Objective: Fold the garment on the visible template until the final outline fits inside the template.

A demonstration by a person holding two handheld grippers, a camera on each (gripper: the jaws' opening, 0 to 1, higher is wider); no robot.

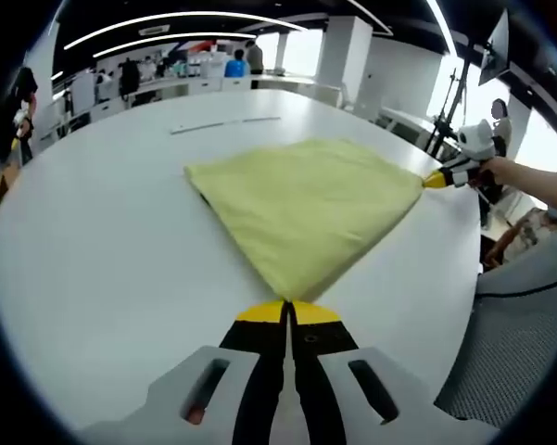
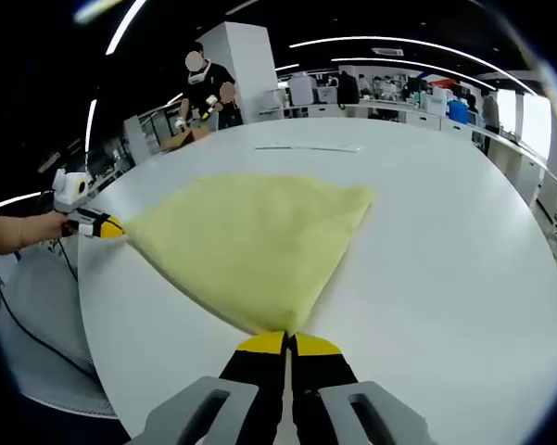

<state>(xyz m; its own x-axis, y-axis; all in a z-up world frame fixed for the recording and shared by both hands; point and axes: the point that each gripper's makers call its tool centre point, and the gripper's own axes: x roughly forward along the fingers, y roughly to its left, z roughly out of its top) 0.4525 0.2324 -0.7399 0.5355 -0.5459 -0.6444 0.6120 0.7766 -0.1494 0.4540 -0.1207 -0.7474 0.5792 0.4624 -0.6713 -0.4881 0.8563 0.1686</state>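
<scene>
A: What are the fingers doing?

B: In the left gripper view, the left gripper's [image 1: 288,313] yellow-tipped fingers [image 1: 259,315] are pressed together, pinching one corner of the garment [image 1: 301,199]. In the right gripper view, the right gripper [image 2: 288,343] does the same, its fingers [image 2: 259,345] pinched on another corner.

A: Where is the garment?

B: It is a pale yellow cloth, lying flat on a white table [image 1: 102,241], spread out from each pinched corner like a fan. Each gripper also appears at the edge of the other's view, held by a hand [image 1: 500,170] at a far corner.

A: Anything else?

B: A thin line [image 1: 224,123] lies on the table beyond the cloth. People [image 2: 204,79] stand near desks in the background.
</scene>
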